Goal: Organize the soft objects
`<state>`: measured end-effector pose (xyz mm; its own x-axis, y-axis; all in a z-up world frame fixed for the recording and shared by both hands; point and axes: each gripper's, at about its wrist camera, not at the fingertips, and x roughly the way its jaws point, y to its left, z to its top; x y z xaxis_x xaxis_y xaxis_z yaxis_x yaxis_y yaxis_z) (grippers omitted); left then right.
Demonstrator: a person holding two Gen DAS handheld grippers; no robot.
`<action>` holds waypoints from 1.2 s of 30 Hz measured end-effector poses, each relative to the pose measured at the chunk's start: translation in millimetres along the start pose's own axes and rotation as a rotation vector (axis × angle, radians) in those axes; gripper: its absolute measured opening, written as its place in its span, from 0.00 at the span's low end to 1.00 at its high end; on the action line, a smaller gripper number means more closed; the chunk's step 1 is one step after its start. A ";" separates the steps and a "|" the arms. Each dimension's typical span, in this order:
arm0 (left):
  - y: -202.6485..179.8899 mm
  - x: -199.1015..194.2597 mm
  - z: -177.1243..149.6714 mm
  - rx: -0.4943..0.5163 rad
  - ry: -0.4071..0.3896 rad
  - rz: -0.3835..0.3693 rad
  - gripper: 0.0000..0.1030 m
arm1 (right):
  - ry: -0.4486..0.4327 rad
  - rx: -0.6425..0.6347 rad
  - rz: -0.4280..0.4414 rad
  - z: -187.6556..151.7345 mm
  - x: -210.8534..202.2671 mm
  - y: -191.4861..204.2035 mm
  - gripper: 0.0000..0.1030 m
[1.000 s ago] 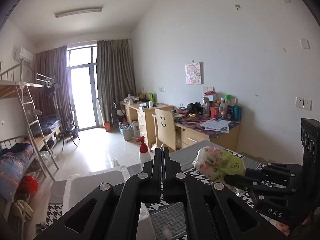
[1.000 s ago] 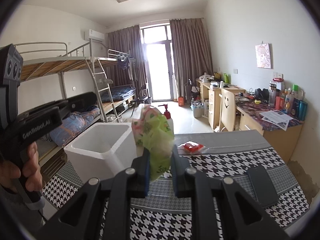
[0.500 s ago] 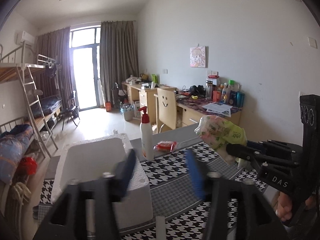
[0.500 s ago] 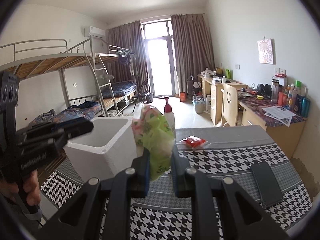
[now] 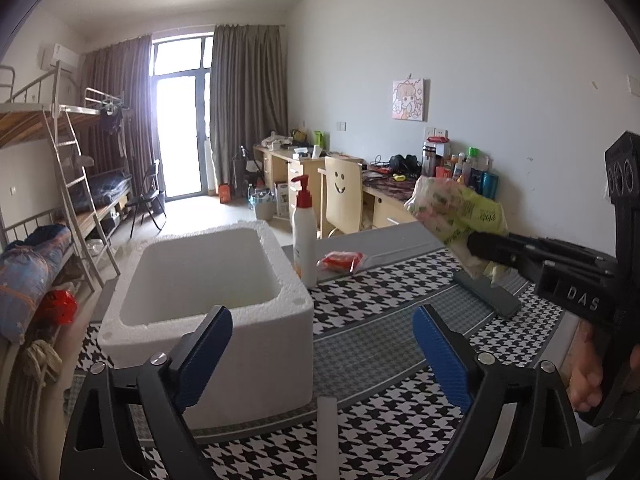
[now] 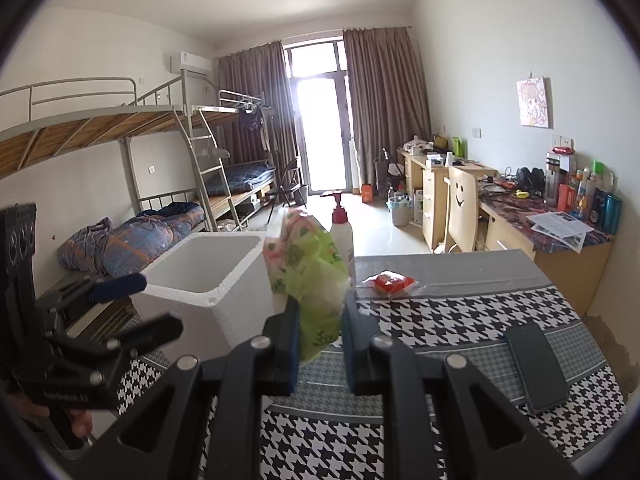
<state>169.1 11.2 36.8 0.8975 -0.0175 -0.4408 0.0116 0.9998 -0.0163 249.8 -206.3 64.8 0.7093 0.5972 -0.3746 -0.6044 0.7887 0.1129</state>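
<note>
1. On the houndstooth tablecloth (image 5: 376, 300) in front of you sits the biggest piece in play, the white foam box (image 5: 208, 276), and it looks empty from both wrist views. It sits closer in your left view than it did a second ago, and you look down into it more.
2. Your left gripper (image 5: 320, 348) is the big change. A second ago its blue pads (image 5: 202, 356) were pressed together; now the jaws are opening and stand wide apart, with nothing between them, just ahead of the box's near corner.
3. Your right gripper (image 6: 320, 344) hasn't budged: it stays pinched on the soft packet (image 6: 308, 276), held up off the table just beside the box's right wall.
4. My read: the left hand is getting ready to help, either steadying the box or taking the packet. The drop itself is not yet done.
5. That packet looks like a crinkly plastic pouch, green with a pink-and-white pattern. It's squeezed at its lower end and fans out above the pads, so expect it to flop and give.
6. Smaller items still on the cloth: the pump bottle (image 5: 304, 236) touching or just beside the box, the red sachet (image 5: 342, 260) past it, and a dark phone (image 6: 536, 368) off to your right.
</note>
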 end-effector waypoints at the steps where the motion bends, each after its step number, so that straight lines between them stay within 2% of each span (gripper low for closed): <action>1: 0.3 0.3 -2.0 -0.002 0.002 0.006 0.95 | 0.002 0.001 0.000 0.0 0.9 -0.2 0.21; 5: 0.5 1.6 -12.1 -0.010 0.017 0.003 0.96 | 0.008 0.000 0.000 -0.9 2.6 0.7 0.21; 7: 1.1 3.6 -17.6 -0.016 0.025 0.007 0.99 | 0.009 0.001 0.001 -0.8 3.1 0.3 0.21; 16: 4.1 13.0 -37.5 -0.037 0.067 0.009 0.99 | 0.019 -0.002 0.003 -2.5 7.0 0.8 0.21; 36: 8.5 51.1 -88.2 -0.083 0.222 0.004 0.99 | 0.033 -0.011 0.008 -4.6 11.2 4.9 0.21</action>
<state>176.2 18.0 -65.1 0.7784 -0.0242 -0.6272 -0.0366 0.9958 -0.0838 253.1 -196.4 56.9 0.6921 0.5980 -0.4042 -0.6138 0.7823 0.1062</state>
